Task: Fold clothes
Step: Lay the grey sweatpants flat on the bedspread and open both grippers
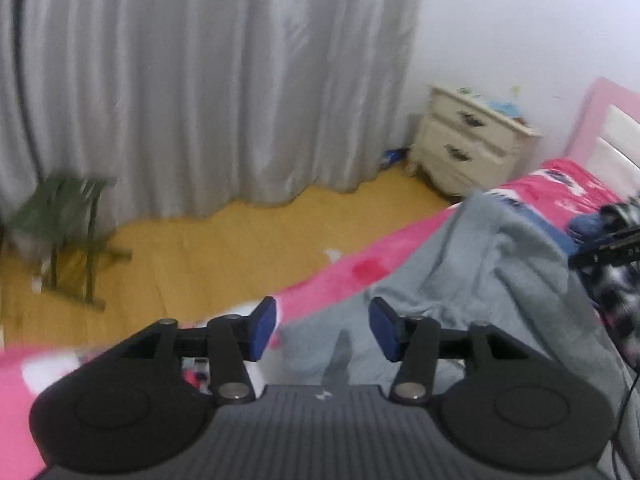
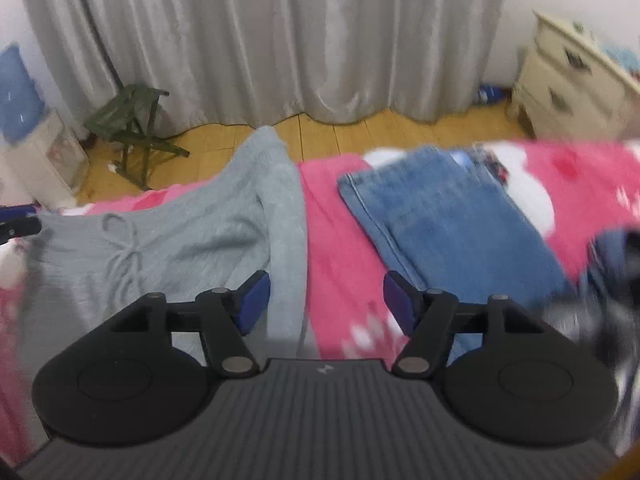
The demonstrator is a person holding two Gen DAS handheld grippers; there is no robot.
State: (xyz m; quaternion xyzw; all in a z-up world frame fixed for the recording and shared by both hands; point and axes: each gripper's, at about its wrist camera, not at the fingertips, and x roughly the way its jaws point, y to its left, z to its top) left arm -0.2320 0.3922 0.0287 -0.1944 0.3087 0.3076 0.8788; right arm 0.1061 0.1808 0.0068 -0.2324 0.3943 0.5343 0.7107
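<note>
Both claws, left claw (image 1: pixel 322 330) and right claw (image 2: pixel 326 303), hang released over grey knit trousers (image 2: pixel 168 240) and folded jeans (image 2: pixel 448 220) on the pink bedspread (image 2: pixel 340 248); grey curtains (image 2: pixel 260 32) behind.

One grey knit garment (image 2: pixel 168 236), one folded jeans (image 2: pixel 448 216), one nightstand (image 1: pixel 468 148) with two drawers, one green stool (image 2: pixel 136 128), one bed (image 2: pixel 340 216).

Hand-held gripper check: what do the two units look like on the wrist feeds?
Both match. The left hand-held gripper and right hand-held gripper have black linkage arms with silver pivot pins, blue pads on the fingers, round black side housings and a grey ribbed body bearing a small white mark.
</note>
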